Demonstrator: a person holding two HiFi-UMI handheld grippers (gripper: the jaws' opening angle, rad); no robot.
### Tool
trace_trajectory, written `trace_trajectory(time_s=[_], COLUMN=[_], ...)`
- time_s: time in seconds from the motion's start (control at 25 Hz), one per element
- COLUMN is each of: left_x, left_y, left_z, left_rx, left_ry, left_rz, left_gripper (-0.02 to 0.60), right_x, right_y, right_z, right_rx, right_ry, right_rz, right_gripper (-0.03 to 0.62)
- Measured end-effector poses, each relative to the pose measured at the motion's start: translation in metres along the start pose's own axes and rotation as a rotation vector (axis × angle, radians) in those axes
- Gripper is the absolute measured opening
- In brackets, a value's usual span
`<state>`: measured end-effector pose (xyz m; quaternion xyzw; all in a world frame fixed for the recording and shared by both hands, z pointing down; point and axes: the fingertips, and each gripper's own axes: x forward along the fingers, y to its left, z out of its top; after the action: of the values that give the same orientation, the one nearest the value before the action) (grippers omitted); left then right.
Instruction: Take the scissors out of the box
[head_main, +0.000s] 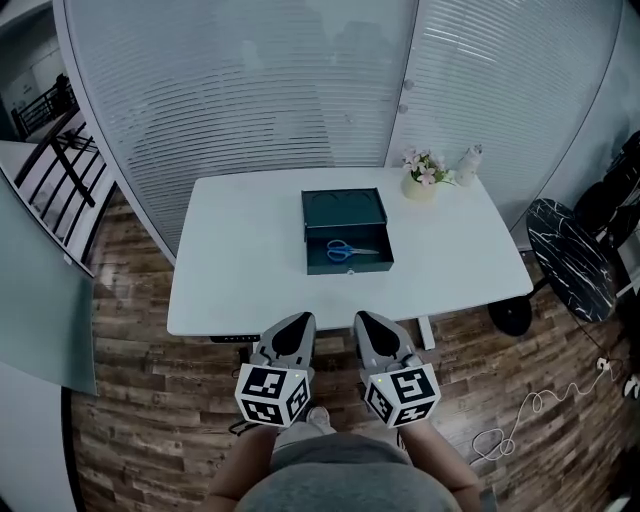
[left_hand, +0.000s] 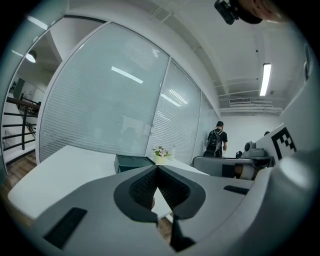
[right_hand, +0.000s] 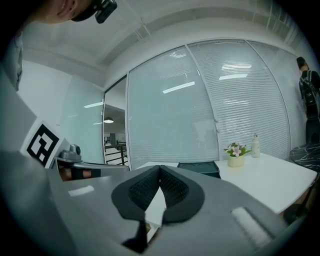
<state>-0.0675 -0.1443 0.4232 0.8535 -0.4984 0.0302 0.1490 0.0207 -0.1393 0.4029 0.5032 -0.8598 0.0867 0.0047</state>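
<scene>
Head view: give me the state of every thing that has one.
Box: open, on the table.
Scissors: lying inside the box, untouched.
Left tool: shut, empty.
Right tool: shut, empty.
Flower pot: upright.
Bottle: upright.

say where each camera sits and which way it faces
Head view: on the person's head, looking steeply down at the table and open box with scissors; left gripper, right gripper and torso below.
Left gripper view: on the left gripper, looking along its shut jaws across the table; right gripper at right.
Right gripper view: likewise on the right gripper; left gripper at left.
Both gripper views share the box and flower pot.
</scene>
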Motion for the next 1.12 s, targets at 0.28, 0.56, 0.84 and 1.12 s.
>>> trace_trajectory(time_s=[0.28,0.56,0.84,1.12], left_x=[0.034,0.054,0.075,0.110], left_y=[0.046,0.067,0.087,0.110], left_z=[0.011,0.008,-0.002,0.005], left_rx=[-0.020,-0.056,-0.075,-0.079], left_ry=[0.001,0.017,0.037,0.037], left_rz=[0.008,0.038,0.087,0.154], left_gripper=[0.005,0.006,0.006,0.006], right_x=[0.055,0.083,0.120,0.171], right_y=[-0.013,-0.035,-0.065,-0.102], right_z=[0.004,-0.001,-0.008,-0.017], right_rx=[-0.013,-0.033,-0.050,-0.092], right_ry=[0.005,0.050,0.083,0.146], right_rz=[-0.007,-0.005,0.026,0.095], right_gripper=[0.009,0.009,0.009,0.010])
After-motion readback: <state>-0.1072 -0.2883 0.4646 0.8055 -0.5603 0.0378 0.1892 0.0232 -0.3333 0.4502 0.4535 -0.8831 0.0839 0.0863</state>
